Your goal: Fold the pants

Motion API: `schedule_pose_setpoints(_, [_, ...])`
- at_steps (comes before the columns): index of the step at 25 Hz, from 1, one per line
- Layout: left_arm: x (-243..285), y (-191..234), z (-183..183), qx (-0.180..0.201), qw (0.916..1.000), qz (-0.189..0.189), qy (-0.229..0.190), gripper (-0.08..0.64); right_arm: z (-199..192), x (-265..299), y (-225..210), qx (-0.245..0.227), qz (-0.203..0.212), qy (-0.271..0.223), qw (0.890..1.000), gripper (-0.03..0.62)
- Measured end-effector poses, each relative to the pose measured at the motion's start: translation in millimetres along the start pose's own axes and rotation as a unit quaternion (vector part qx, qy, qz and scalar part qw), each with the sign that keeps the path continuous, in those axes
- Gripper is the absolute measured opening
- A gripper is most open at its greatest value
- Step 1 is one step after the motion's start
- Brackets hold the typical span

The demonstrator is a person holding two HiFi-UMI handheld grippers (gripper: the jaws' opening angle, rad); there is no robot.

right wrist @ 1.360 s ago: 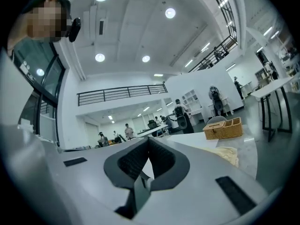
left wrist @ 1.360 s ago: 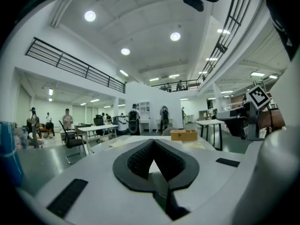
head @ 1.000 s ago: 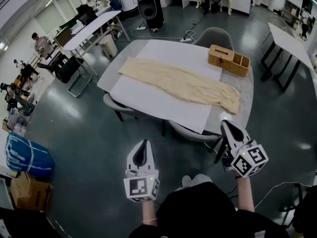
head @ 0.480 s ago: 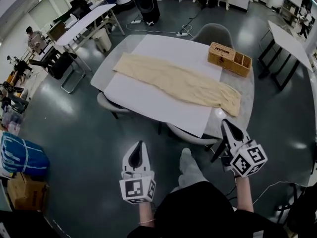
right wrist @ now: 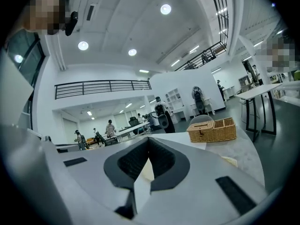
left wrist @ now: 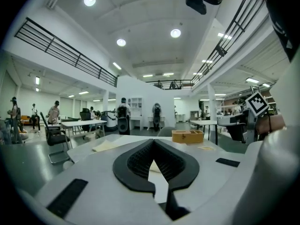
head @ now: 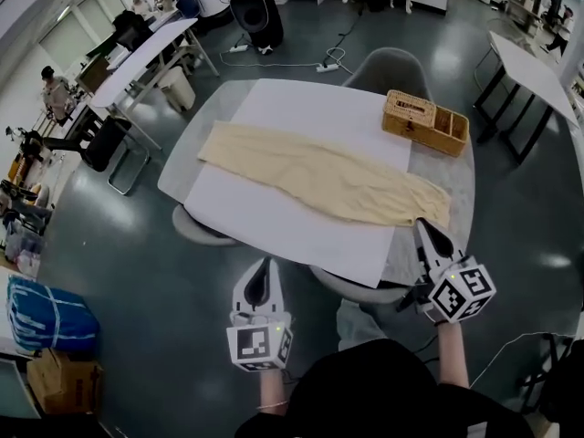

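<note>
Both claws are drawing nearer to the bench (head: 444, 173) than a second ago, and the bench and its load are sitting lower and larger in the head view. The left claw (head: 265, 265) is staying clenched with nothing between its pads, and it is hovering over the grey floor (head: 137, 272), short of the bench's near edge. The right claw (head: 422, 226) is likewise clenched and empty, its tip reaching the near right edge of the bench.

The cream pants (head: 319, 176) are lying flat and stretched out on a slant across a white sheet (head: 274, 213) that is covering most of the bench. Their right-hand end is lying just beside the right claw's tip, though contact cannot be made out. Their left-hand end is lying well apart from the left claw, across the sheet. A wicker basket (head: 425, 122) is standing at the far right corner, apart from the pants.

Grey chairs are tucked under the near edge (head: 360, 290) and one is standing at the far side (head: 392, 67). Around the bench, a large hall is showing: a long white table (head: 146, 53) at the left with people beside it, another white table (head: 529, 67) at the right, a black speaker (head: 255, 16) at the back, and a blue bag (head: 50, 313) next to a cardboard box (head: 59, 381) on the floor at the lower left.
</note>
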State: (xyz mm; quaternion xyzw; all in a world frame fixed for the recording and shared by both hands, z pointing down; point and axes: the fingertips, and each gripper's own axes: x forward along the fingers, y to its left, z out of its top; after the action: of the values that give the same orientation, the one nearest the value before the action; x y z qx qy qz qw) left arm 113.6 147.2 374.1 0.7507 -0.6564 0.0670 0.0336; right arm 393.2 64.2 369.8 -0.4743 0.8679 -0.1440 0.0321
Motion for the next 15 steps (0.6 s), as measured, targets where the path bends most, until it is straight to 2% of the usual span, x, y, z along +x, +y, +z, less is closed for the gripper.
schedule_pose_setpoints(9, [90.9, -2.5, 12.5, 0.011, 0.999, -0.042, 0.007, 0.014, 17.0, 43.2, -59.8, 0.012, -0.042, -0.016, 0.999, 0.014])
schedule_pose_setpoints(15, [139.7, -35.1, 6.4, 0.008, 0.9949, -0.098, 0.022, 0.014, 15.5, 43.0, -103.5, 0.026, -0.087, -0.015, 0.996, 0.014])
